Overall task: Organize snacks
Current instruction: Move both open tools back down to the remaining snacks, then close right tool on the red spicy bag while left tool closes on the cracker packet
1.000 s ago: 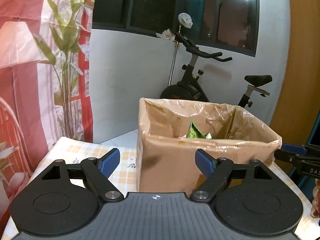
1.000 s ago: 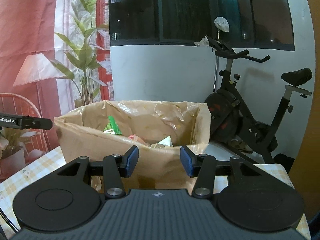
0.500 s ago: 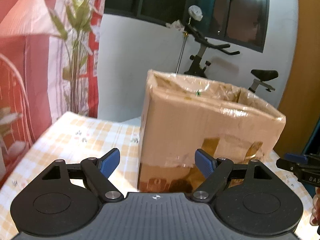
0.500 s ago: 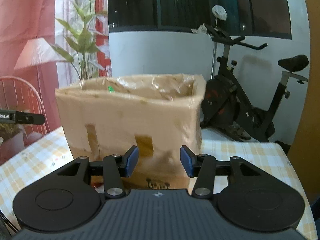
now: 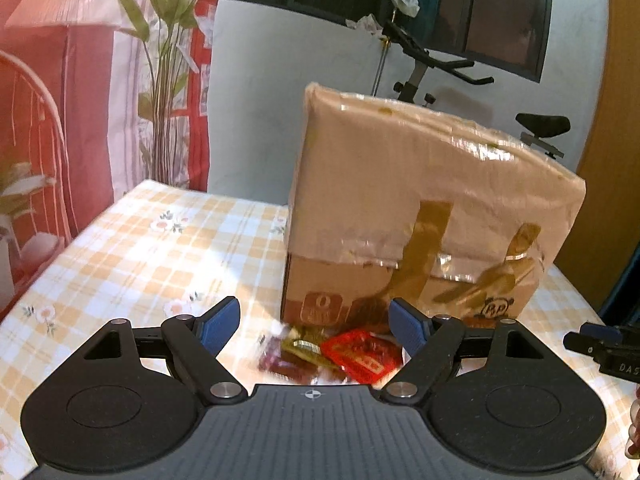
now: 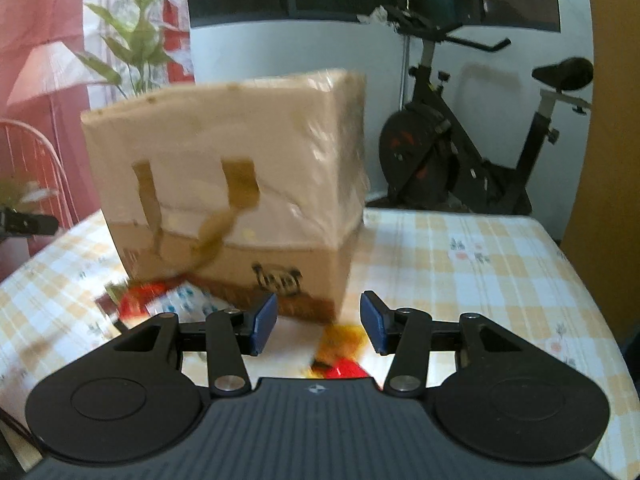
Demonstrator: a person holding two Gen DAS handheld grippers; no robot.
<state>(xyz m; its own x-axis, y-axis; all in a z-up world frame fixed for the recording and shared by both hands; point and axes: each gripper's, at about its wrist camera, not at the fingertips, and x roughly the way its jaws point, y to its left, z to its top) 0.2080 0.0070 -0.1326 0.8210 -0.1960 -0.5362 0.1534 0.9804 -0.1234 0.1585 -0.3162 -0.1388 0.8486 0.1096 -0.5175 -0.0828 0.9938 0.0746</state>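
Partly blurred snack packets beside box

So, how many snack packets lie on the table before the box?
4 at least: red packet, dark packets beside it, white packet, yellow-red packet at the box corner. Blur and grippers may hide more.

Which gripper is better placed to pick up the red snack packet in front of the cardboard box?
Probably the left gripper: its open fingers frame the red packet below the box. The right gripper faces a yellow-and-red packet instead.
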